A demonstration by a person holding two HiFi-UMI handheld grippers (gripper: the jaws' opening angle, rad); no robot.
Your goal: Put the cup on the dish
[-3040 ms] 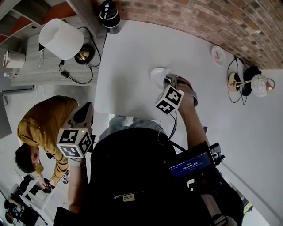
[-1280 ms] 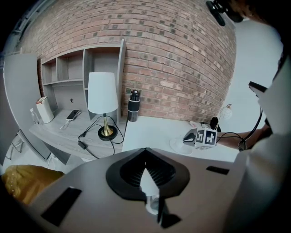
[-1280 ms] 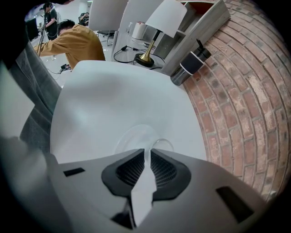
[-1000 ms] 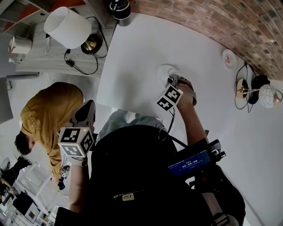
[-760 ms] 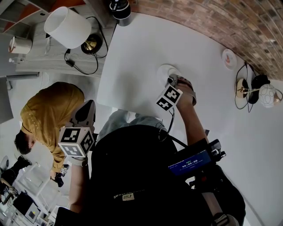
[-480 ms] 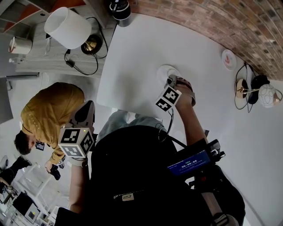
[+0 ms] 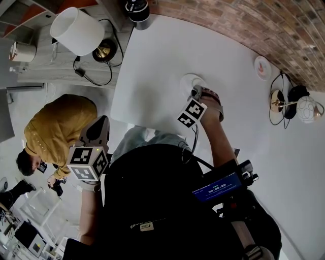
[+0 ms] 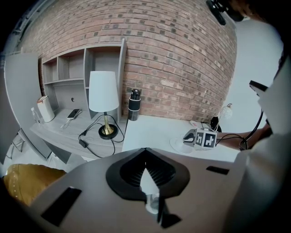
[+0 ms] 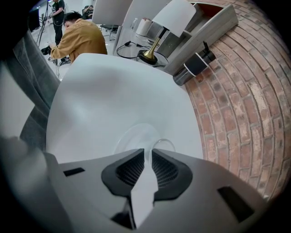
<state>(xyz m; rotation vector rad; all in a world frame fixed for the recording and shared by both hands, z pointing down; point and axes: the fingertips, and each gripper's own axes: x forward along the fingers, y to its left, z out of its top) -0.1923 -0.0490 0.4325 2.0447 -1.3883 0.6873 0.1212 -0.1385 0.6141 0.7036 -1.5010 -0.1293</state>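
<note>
Near the table's (image 7: 152, 61) front edge, my right gripper (image 9: 148, 154) pinched the cup's (image 9: 163, 144) rim over the dish (image 9: 127, 136), wide tabletop beyond; my left gripper (image 8: 145, 151) hung closed, empty, off-table.

A red-brown brick wall (image 7: 244, 20) backs a white table (image 7: 152, 66). Beside it, a grey desk (image 8: 59, 132) under open wall shelves (image 8: 68, 68) carries 1 lamp (image 7: 76, 30) with a white shade; 1 black bottle (image 7: 137, 9) stands near the table's far corner.

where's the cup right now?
Right gripper view: the clear cup is pinched by the right gripper, at the edge of the glass dish nearer the brick wall, on the white table.
</note>
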